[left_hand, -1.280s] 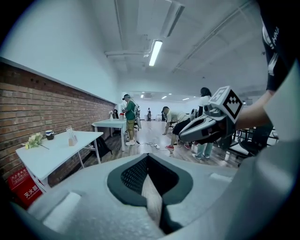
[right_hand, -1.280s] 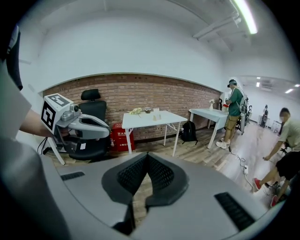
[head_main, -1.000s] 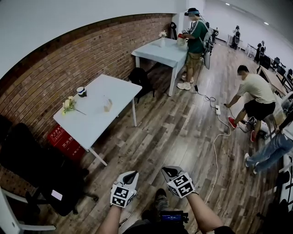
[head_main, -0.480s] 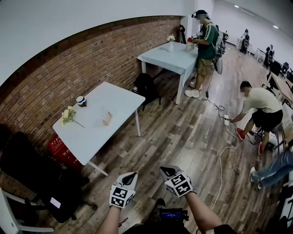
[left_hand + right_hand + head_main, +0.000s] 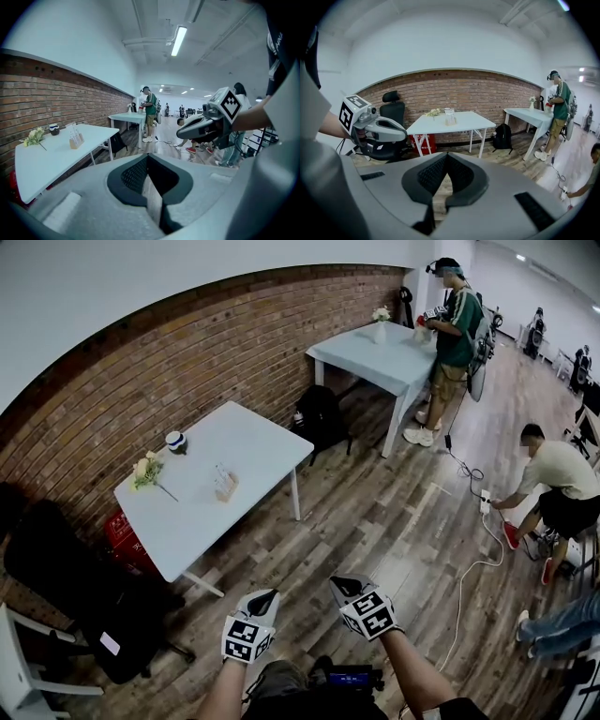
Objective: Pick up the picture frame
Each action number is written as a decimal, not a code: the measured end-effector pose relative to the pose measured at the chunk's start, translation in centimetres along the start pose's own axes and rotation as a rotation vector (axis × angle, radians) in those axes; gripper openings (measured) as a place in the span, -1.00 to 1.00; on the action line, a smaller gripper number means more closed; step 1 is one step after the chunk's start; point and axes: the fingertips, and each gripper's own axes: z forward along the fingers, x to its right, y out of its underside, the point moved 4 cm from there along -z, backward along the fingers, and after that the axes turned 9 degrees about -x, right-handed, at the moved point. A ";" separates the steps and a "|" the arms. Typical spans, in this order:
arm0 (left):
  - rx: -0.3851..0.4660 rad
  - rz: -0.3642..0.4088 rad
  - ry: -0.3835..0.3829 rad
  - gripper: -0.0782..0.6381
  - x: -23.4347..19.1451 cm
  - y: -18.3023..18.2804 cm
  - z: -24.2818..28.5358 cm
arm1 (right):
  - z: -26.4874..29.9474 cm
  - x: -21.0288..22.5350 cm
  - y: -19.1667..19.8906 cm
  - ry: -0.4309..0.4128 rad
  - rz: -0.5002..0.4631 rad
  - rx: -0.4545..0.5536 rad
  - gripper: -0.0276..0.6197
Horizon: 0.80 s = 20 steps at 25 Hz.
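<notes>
The picture frame [image 5: 225, 485] is standing on the white tabletop [image 5: 258, 442], well apart, up and left of the left gripper [image 5: 265, 598] and right gripper [image 5: 343, 586], both holding their jaws closed and empty, the left one nearer.

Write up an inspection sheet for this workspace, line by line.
Surface: white table against the brick wall, ahead-left of the tongs and apart from them.
Job's things: picture frame upright on the table, untouched.
Clutter: flowers and a small cup on the same table.
Tongs: left tongs and right tongs both shut, empty, over the wood floor.
Cables: white cable on the floor, leading to a power strip.
Surroundings: black chair, red box under the table, backpack, second table, standing person, crouching person.
</notes>
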 end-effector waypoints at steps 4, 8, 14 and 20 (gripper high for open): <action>-0.009 -0.046 -0.039 -0.76 -1.9 0.2 1.2 | 2.3 0.9 -0.7 -0.043 -0.019 -0.019 -0.89; -0.023 -0.081 -0.063 -0.76 -4.1 0.7 2.8 | 5.0 2.1 -1.7 -0.067 -0.035 -0.034 -0.89; -0.009 -0.153 -0.109 -0.75 -9.2 -0.5 7.0 | 9.7 5.3 -4.6 -0.091 -0.059 -0.052 -0.89; -0.008 -0.209 -0.127 -0.76 -15.0 -3.4 11.2 | 15.4 9.2 -10.5 -0.122 -0.095 -0.081 -0.89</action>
